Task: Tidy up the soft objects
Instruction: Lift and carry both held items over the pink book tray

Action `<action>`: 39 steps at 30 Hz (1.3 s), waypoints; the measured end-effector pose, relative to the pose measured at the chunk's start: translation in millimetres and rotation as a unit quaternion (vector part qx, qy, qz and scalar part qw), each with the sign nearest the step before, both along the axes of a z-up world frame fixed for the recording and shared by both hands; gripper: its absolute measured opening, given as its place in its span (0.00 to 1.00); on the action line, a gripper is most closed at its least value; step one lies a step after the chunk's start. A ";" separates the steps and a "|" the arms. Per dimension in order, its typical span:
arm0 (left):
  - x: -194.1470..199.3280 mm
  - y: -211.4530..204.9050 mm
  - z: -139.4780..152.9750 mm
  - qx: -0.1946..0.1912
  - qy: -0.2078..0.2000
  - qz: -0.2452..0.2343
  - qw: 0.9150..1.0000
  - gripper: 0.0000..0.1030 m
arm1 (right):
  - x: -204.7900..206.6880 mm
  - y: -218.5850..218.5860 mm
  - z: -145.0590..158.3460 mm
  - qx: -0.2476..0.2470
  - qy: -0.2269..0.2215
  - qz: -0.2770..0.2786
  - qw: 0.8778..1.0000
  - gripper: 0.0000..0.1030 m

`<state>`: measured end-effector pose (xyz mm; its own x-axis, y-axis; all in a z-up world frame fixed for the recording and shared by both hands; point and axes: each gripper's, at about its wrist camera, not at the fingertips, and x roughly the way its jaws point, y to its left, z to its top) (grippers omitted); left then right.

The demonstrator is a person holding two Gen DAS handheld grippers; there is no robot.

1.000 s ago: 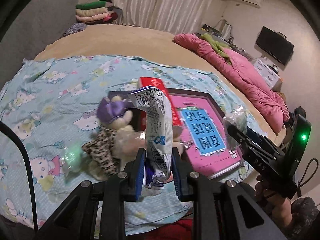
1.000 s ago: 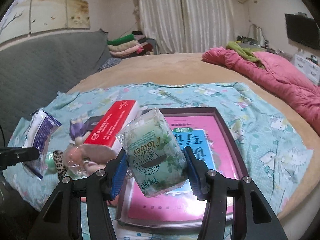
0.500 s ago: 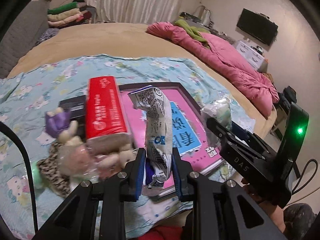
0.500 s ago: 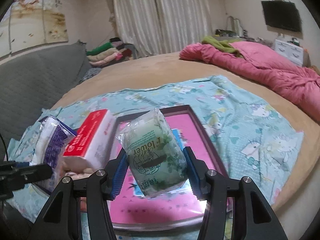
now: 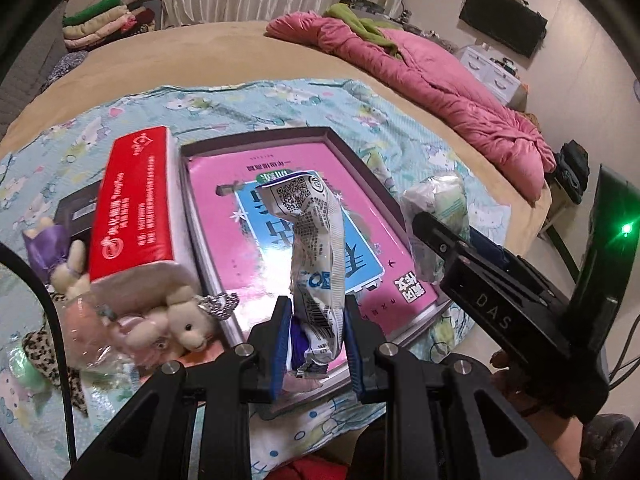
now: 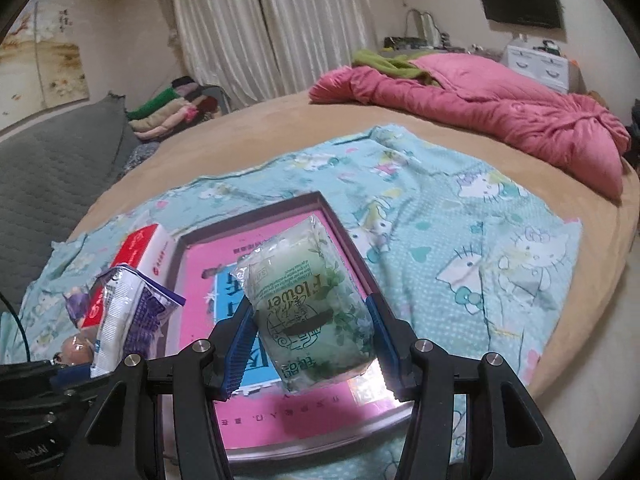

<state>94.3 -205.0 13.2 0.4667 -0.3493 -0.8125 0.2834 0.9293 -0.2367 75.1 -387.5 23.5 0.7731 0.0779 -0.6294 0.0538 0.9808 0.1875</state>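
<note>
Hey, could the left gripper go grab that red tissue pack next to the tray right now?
Probably not yet. The left gripper is shut on a white and purple packet, so it has no free grip. The red tissue pack itself lies uncovered on top.

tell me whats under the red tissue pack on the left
The red tissue pack rests on plush bunny toys and a dark box. Whatever lies beneath its middle is hidden.

Left gripper point(image 5: 318, 340): matte black linkage arms, round silver screws at pivots, blue ribbed pads inside fingers. Thin black cable loops at its left edge. Right gripper point(image 6: 308, 350): same build, black w/ silver screws, blue ribbed pads. From left cam its side shows "DAS" lettering, a black upright block w/ green LED lit.
</note>
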 end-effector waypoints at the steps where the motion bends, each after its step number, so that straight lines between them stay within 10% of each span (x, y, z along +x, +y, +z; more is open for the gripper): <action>1: 1.3 -2.5 -2.7 0.003 0.001 -0.002 1.000 0.25 | 0.6 -1.1 -1.4 0.000 0.003 -0.001 1.000 0.54; 39: 17.2 -34.9 -56.4 0.029 0.074 -0.037 0.996 0.26 | 24.2 -2.3 -52.7 -0.017 0.116 0.006 0.993 0.56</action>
